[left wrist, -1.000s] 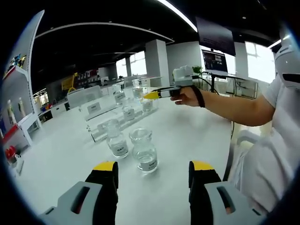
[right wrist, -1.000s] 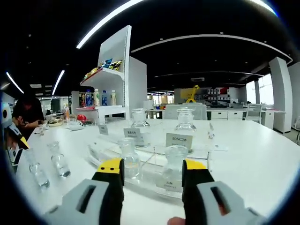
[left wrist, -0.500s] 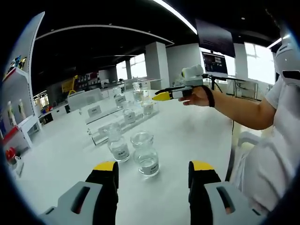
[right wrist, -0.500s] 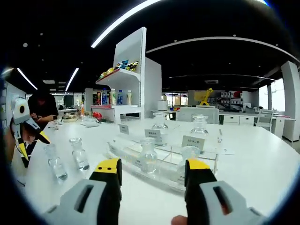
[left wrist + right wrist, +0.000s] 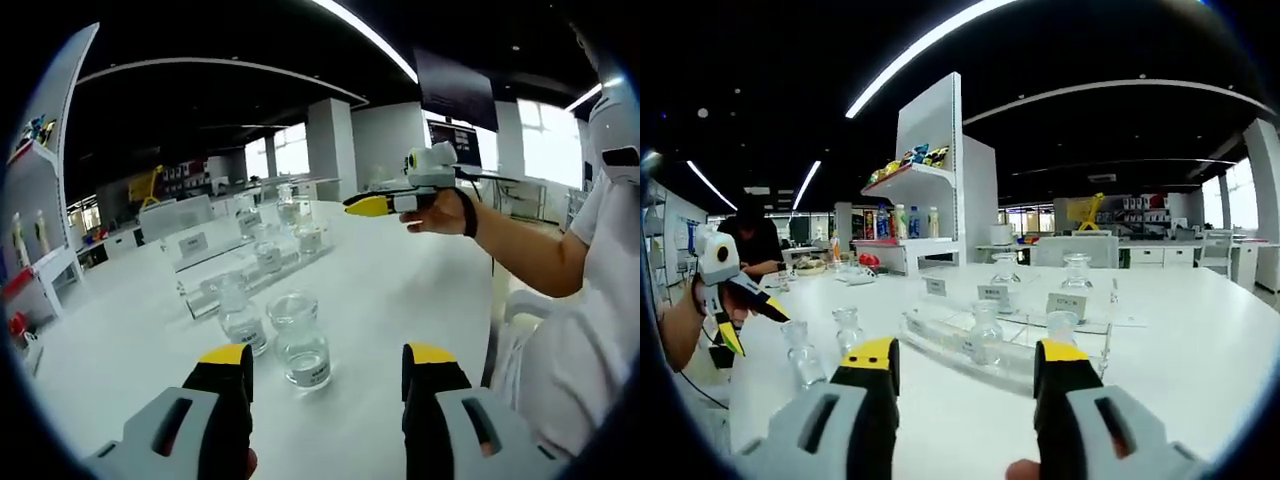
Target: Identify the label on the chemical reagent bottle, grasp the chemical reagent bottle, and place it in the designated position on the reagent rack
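Overall, the large white table [image 5: 400, 290] carries all the work items. Compared with the frame one second earlier, the clear acrylic reagent rack with white label cards [image 5: 1005, 335] sits farther from the right gripper's camera, and the rack shows whole in the right gripper view. The white shelf unit holding coloured bottles [image 5: 930, 200] stands beyond the table, with a person in dark clothing [image 5: 755, 245] near it.

In the left gripper view the rack [image 5: 240, 265] lies behind two loose bottles, with several bottles standing in it. The right gripper [image 5: 365, 206], grey with yellow tips, is held in the person's hand [image 5: 440, 212] above the table to the right of the rack, higher and farther right in the view than before. Its own view shows its jaws [image 5: 965, 375] spread apart with nothing between them.

The left gripper [image 5: 325, 375] has its jaws parted and empty, low over the table. In the right gripper view it [image 5: 745, 320] appears at the left edge, jaws apart.

The clear glass reagent bottle with a wide neck and a white label [image 5: 300, 340] stands upright on the table just ahead of the left gripper, untouched. A second, slimmer labelled glass bottle [image 5: 240, 315] stands just beside it. The label text is too small to read.
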The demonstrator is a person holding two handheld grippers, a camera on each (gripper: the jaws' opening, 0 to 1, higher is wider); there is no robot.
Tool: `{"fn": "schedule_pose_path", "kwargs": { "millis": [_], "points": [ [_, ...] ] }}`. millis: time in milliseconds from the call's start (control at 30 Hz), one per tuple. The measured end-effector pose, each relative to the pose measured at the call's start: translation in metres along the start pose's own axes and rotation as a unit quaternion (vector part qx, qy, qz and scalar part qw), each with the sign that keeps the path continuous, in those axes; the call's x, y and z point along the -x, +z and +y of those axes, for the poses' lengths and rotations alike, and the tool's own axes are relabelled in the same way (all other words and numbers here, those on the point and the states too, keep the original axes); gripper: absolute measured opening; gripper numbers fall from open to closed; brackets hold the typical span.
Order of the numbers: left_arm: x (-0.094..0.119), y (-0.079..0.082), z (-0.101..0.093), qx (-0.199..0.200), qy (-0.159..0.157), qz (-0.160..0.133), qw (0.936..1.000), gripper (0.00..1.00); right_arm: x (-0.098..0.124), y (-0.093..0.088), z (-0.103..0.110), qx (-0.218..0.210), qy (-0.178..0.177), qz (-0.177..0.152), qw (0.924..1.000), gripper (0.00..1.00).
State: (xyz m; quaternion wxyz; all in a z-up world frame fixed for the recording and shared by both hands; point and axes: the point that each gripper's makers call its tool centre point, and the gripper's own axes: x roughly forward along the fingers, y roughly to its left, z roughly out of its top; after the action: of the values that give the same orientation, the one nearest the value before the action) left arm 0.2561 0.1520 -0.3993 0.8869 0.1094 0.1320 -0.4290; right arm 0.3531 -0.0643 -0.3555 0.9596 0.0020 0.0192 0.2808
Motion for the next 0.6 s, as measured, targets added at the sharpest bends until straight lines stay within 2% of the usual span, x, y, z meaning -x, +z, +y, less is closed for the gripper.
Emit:
{"fn": "schedule_pose_path", "kwargs": {
  "millis": [67, 133, 200, 300, 400, 500, 600],
  "points": [
    [-0.001, -0.001, 0.001, 0.006, 0.002, 0.002, 1.0000, 0.58, 0.006, 0.001, 0.000, 0.001, -0.002, -0.002, 1.0000, 0.52],
    [-0.002, -0.001, -0.004, 0.034, -0.015, -0.003, 0.9993, 0.48, 0.011, 0.003, 0.001, 0.003, -0.003, -0.006, 1.0000, 0.52],
    [-0.003, 0.004, -0.006, 0.049, -0.020, -0.016, 0.9985, 0.44, 0.018, 0.005, 0.001, 0.007, -0.005, -0.009, 0.9999, 0.52],
    [-0.005, 0.006, -0.004, 0.026, -0.010, -0.018, 0.9994, 0.46, 0.021, 0.008, -0.003, 0.006, -0.006, -0.013, 0.9999, 0.52],
    [-0.008, 0.004, -0.001, 0.015, 0.001, -0.008, 0.9999, 0.47, 0.031, 0.009, -0.002, 0.017, -0.008, -0.013, 0.9997, 0.52],
    [-0.008, 0.006, -0.001, 0.016, -0.002, -0.011, 0.9998, 0.41, 0.030, 0.005, -0.007, 0.019, -0.009, -0.006, 0.9998, 0.52],
    [-0.009, 0.007, 0.004, 0.010, 0.008, -0.010, 0.9999, 0.40, 0.036, 0.003, -0.005, 0.013, -0.003, -0.004, 0.9999, 0.53]
  ]
}}
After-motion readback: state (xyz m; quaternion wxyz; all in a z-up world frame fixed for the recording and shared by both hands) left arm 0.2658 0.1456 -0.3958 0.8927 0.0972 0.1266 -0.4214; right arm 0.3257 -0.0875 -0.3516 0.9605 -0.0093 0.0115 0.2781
